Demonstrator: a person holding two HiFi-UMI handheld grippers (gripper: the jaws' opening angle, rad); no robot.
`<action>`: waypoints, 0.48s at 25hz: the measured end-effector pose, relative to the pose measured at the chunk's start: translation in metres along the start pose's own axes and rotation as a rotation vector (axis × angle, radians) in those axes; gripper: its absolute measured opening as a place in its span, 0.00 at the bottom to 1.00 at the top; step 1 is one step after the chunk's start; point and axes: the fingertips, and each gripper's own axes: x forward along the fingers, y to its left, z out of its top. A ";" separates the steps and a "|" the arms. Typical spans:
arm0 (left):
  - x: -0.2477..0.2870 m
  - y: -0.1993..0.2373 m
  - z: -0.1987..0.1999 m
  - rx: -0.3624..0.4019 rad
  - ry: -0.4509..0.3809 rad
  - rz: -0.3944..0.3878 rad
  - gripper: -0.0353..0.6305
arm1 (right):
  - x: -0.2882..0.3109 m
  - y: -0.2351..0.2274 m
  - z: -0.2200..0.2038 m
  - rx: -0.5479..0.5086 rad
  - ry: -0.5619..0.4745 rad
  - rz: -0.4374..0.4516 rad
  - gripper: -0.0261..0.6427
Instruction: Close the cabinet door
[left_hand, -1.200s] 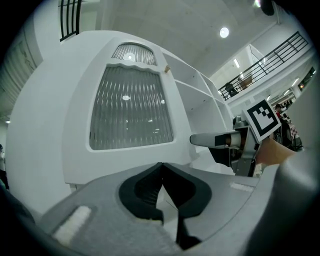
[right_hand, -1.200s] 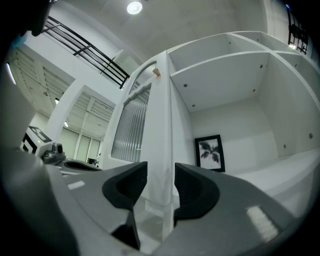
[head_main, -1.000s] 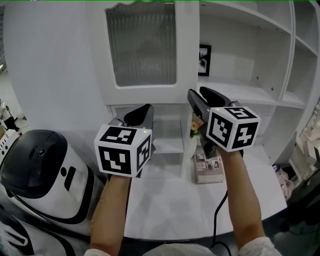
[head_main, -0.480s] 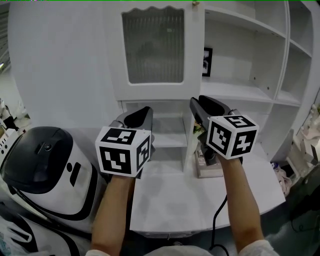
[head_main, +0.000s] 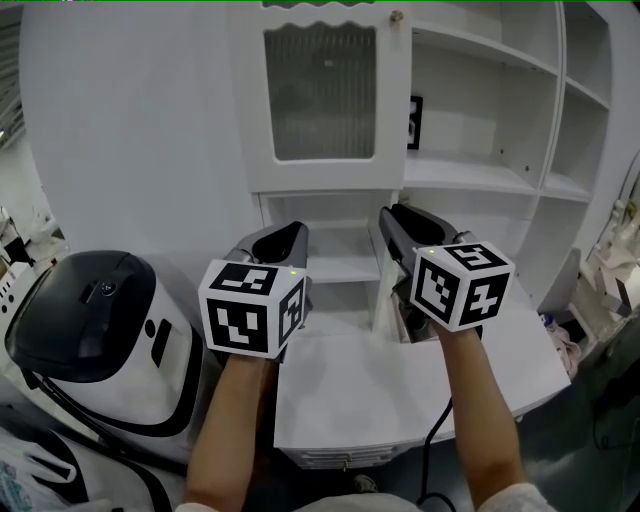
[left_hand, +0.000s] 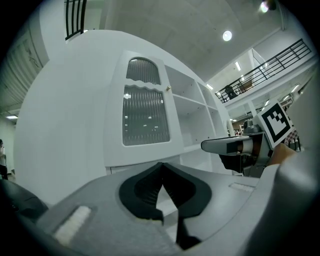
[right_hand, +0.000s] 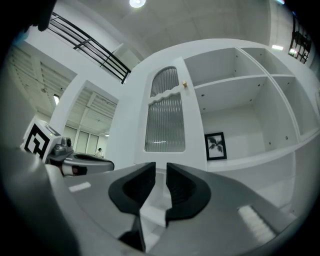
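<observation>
The cabinet door (head_main: 325, 95) is white, with a tall ribbed glass panel (head_main: 320, 60) under a scalloped top edge. A small round knob (head_main: 397, 17) sits near its upper right corner. The door stands upright, directly left of the open shelves (head_main: 480, 175). Whether it is fully shut cannot be determined.

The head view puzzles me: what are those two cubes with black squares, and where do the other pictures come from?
No robot: a person holds the left hand-held gripper and the right hand-held gripper. Each marker cube is part of its tool. The head view comes from a camera on the person's head; the other two from cameras riding on the tools, looking along their jaws. Below lies a white table; ahead stands a cabinet door with ribbed glass. Nothing is held: the left jaws are together, the right ones have just been closing, with a gap left.
</observation>
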 end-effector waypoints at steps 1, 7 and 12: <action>-0.004 0.000 -0.001 0.000 0.001 -0.003 0.05 | -0.003 0.005 0.000 0.000 0.000 0.000 0.14; -0.020 0.000 -0.006 -0.004 0.005 -0.009 0.05 | -0.014 0.030 -0.005 0.015 0.006 0.015 0.07; -0.031 -0.003 -0.017 -0.005 0.025 -0.018 0.05 | -0.023 0.040 -0.016 0.030 0.018 0.008 0.04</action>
